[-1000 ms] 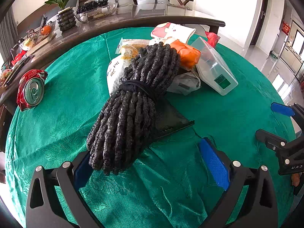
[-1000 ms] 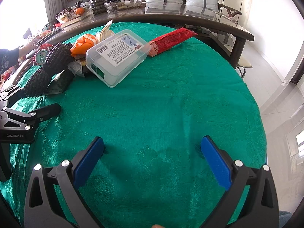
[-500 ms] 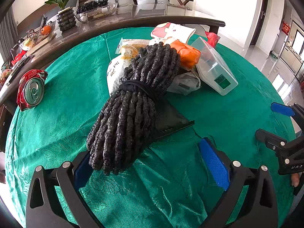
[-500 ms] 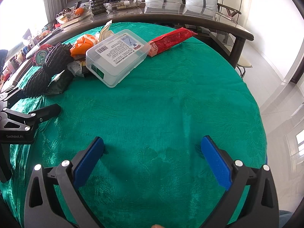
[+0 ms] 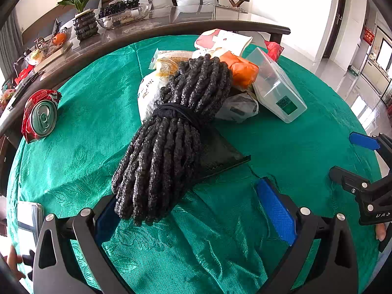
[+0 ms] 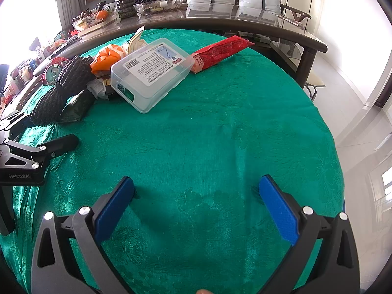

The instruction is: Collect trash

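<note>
Trash lies in a pile on the green tablecloth (image 5: 73, 127): a black rope bundle (image 5: 169, 137), a black packet (image 5: 220, 156) under it, an orange bag (image 5: 242, 69), a clear plastic box (image 5: 276, 90), white wrappers (image 5: 149, 90) and a red can (image 5: 41, 115) apart at the left. My left gripper (image 5: 191, 205) is open with the rope bundle's near end between its fingers. My right gripper (image 6: 196, 198) is open and empty over bare cloth. The box (image 6: 149, 73), a red packet (image 6: 220, 51) and the rope bundle (image 6: 61, 90) show in the right wrist view.
A long dark table (image 5: 171, 24) with a plant, fruit bowls and clutter stands behind the round table. A phone-like object (image 5: 28, 218) lies at the near left edge. The right gripper's body (image 5: 367, 191) shows at the right; the left gripper's body (image 6: 27, 156) at the left.
Almost nothing has moved. A phone-like object and a hand have come into sight at the lower left of the left wrist view.
</note>
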